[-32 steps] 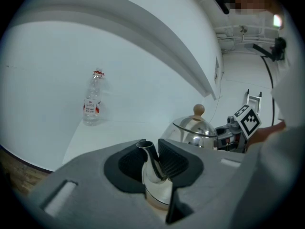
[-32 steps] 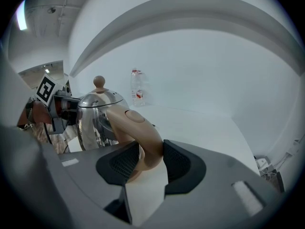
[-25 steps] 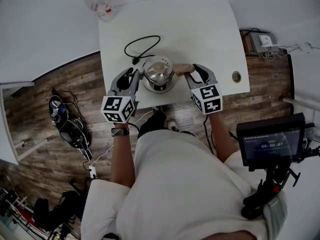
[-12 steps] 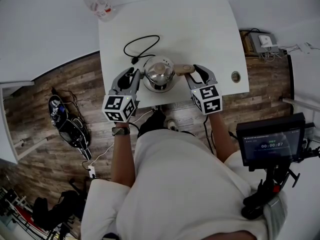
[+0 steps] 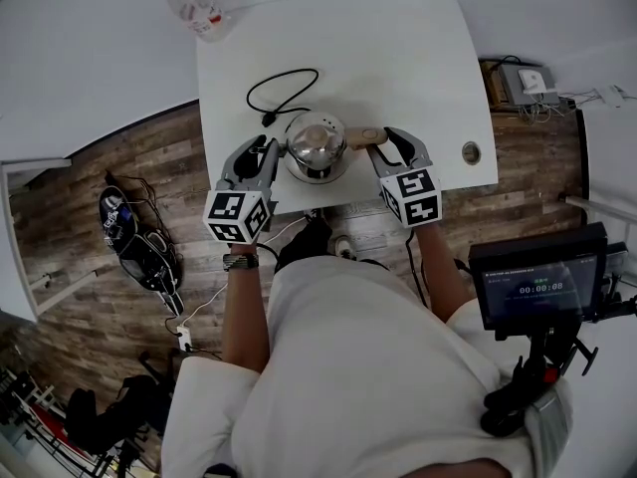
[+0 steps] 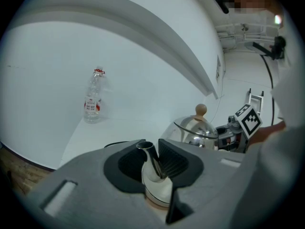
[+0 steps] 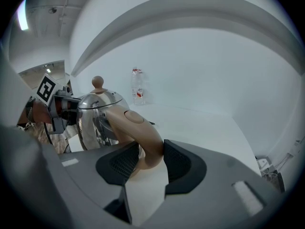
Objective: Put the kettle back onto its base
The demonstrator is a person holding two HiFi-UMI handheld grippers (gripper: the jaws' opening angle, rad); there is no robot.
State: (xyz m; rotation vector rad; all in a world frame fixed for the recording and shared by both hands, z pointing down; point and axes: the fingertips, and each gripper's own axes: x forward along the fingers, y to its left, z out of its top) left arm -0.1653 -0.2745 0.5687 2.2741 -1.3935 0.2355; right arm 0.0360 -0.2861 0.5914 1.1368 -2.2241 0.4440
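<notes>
Lit brightly and evenly from above, a ceiling lamp (image 7: 21,14) flaring at the right gripper view's upper left. Casts only soft, faint shadows on the white table (image 5: 398,58). Catches mirror glare and warped reflections on the steel kettle (image 5: 317,145). Shot through fisheye lenses: bent hard at the rims, ringed in black vignette in both gripper views. Rendered soft and unfocused in the near foreground, sharper toward the far bottle (image 6: 93,101). Crisp at the head view's centre.
</notes>
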